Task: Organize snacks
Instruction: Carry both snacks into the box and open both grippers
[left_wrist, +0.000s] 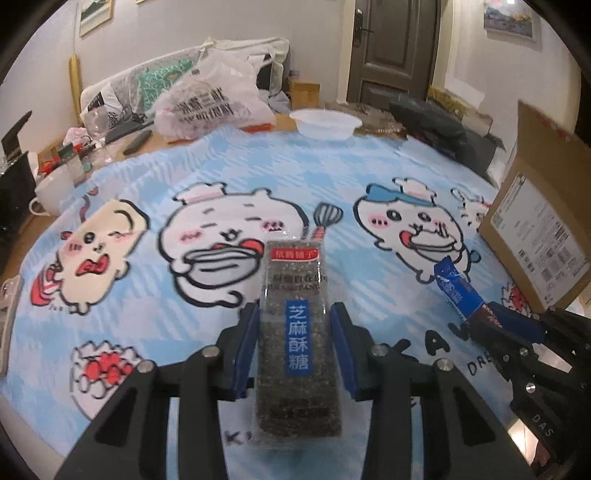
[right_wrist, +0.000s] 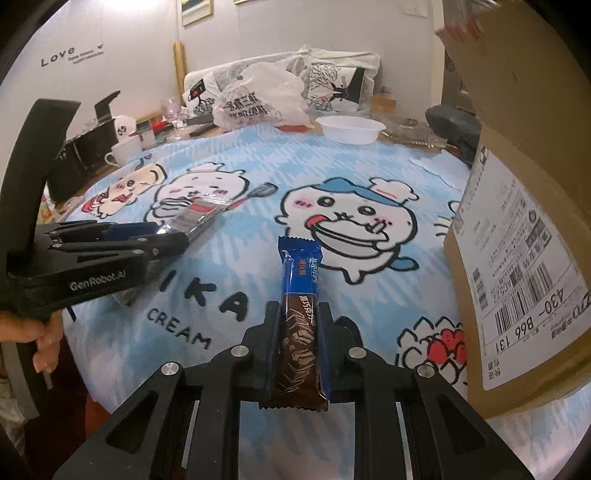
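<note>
My left gripper (left_wrist: 294, 314) is shut on a clear pack of black sesame candy (left_wrist: 295, 321) with a blue label, held above the cartoon tablecloth (left_wrist: 184, 177). The pack also shows in the right wrist view (right_wrist: 199, 216), sticking out of the left gripper (right_wrist: 177, 236). My right gripper (right_wrist: 298, 314) is shut on a blue and brown chocolate wafer bar (right_wrist: 300, 317), held lengthwise between the fingers. In the left wrist view the right gripper (left_wrist: 491, 314) sits at the right with the wafer bar (left_wrist: 458, 290). An open cardboard box (right_wrist: 524, 229) stands just right of the right gripper.
The cardboard box also shows at the right of the left wrist view (left_wrist: 539, 229). A white plastic bowl (left_wrist: 325, 123) and a plastic bag (left_wrist: 210, 99) sit at the table's far side. A white mug (left_wrist: 55, 194) and glasses (left_wrist: 96, 125) stand far left.
</note>
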